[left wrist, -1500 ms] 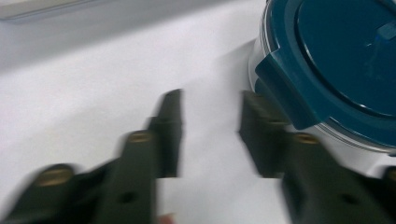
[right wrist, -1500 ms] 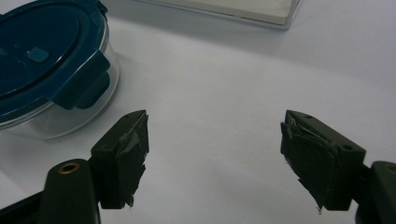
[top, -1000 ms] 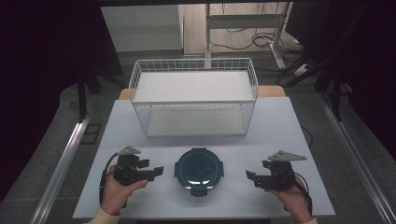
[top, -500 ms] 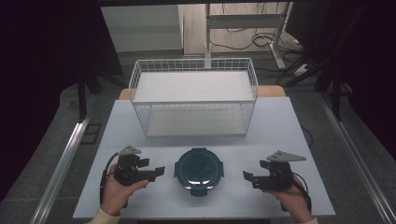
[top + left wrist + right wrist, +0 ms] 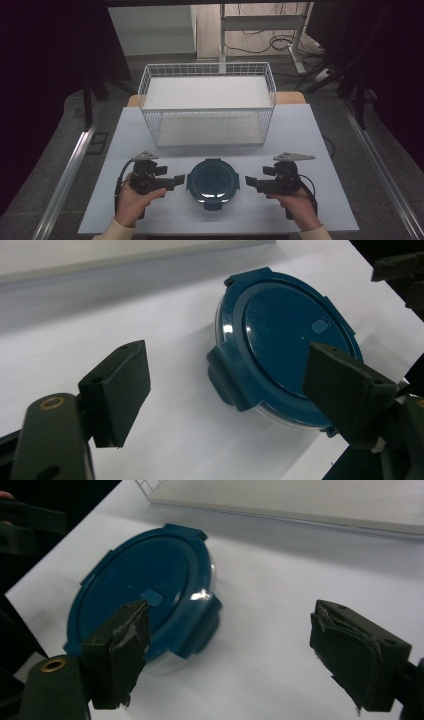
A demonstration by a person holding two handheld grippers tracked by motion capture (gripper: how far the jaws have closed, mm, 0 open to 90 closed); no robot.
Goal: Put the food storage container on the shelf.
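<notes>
**Blue-lidded container flanked, not yet grasped**

The container [image 5: 213, 183] sat at the near middle of the white tabletop [image 5: 320, 135], directly between my two hands, upright and with its round blue lid [image 5: 290, 335] clipped on by tabs around the rim. My left gripper [image 5: 172, 181] hovered just beside its left edge and my right gripper [image 5: 250, 182] just beside its right edge, both pointing inward at it. Neither touched it. In the left gripper view my jaws stood wide apart, with one of the lid's side tabs [image 5: 232, 375] lying between them and the tabletop bare under the near pad. In the right gripper view my jaws were likewise spread, one pad in front of the lid's edge and the other over bare tabletop, gripping nothing.

I judged this to be the approach step: both hands lined up on the container, no hold made. The next move called for easing one or both grippers in until a tab or the rim sat squarely between the pads, then closing; the clear body under the lid looked smooth, so I would want a firm bite on a tab rather than on the curved wall.

Farther back, well apart from the container, stood the white wire basket [image 5: 207, 102], open-topped, a likely destination, though I could not be sure.
</notes>
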